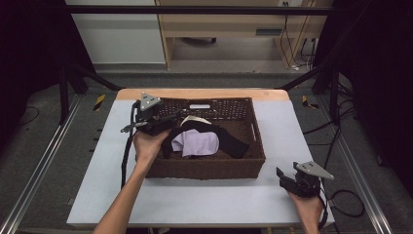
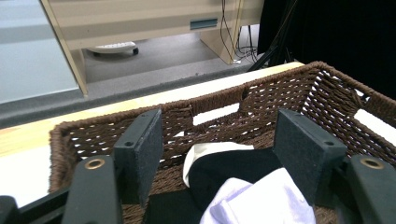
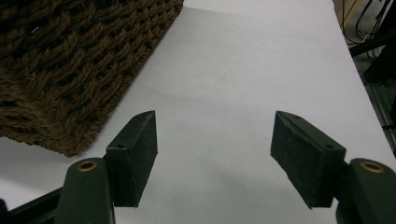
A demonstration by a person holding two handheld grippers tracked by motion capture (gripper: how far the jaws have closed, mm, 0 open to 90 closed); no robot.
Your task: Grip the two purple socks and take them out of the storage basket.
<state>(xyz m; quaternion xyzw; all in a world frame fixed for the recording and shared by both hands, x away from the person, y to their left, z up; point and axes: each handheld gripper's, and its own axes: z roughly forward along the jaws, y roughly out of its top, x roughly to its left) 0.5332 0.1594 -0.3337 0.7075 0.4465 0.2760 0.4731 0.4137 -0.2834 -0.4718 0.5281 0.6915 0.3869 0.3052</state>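
Note:
A brown wicker basket (image 1: 207,168) sits on the middle of the white table (image 1: 195,200). Inside lie a black cloth (image 1: 229,139), a lavender cloth (image 1: 197,144) and a bit of cream cloth (image 1: 192,119). My left gripper (image 1: 171,120) hangs over the basket's left side, open, nothing between its jaws. In the left gripper view that gripper (image 2: 222,149) frames the black cloth (image 2: 233,170), the lavender cloth (image 2: 266,200) and the cream cloth (image 2: 205,151). My right gripper (image 1: 285,178) rests low at the table's front right, open and empty. It (image 3: 215,158) is beside the basket's corner (image 3: 70,70).
A wooden strip (image 1: 202,92) edges the table's far side. Metal rails (image 1: 39,170) run along both sides, and black frame poles (image 1: 311,73) stand at the back. Cables (image 1: 348,200) lie on the floor at the right. A shelf unit (image 1: 234,24) stands beyond.

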